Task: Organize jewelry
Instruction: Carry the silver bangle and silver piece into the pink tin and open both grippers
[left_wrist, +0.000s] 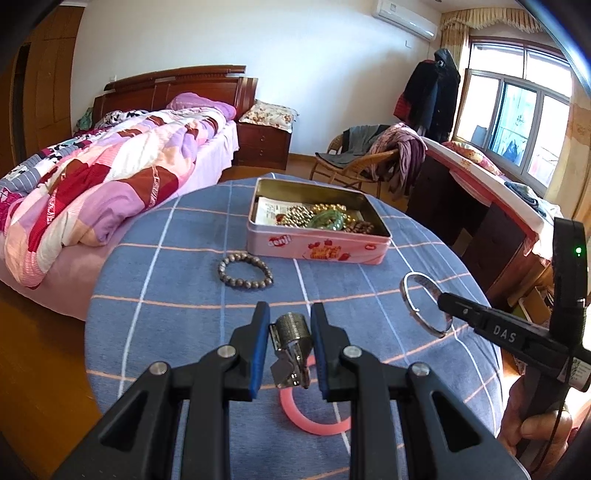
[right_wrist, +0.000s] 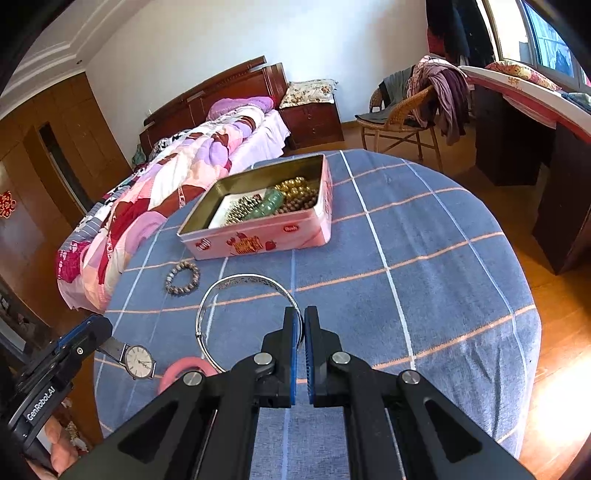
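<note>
Blue checked tablecloth (left_wrist: 166, 258) carries a pink tin (left_wrist: 317, 230), open, upper centre, ahead of both grippers. Left gripper (left_wrist: 288, 350) clamps a wristwatch (left_wrist: 291, 343); right gripper (right_wrist: 300, 332), nearer the tin, pinches a silver bangle (right_wrist: 236, 291). Beaded bracelet (left_wrist: 245, 275) and pink ring (left_wrist: 314, 417) lie loose. Legible: "DAS", "GenRobot.AI".

One tin (left_wrist: 317, 251), one watch (right_wrist: 139, 362), three loose bracelets (left_wrist: 245, 270).
</note>
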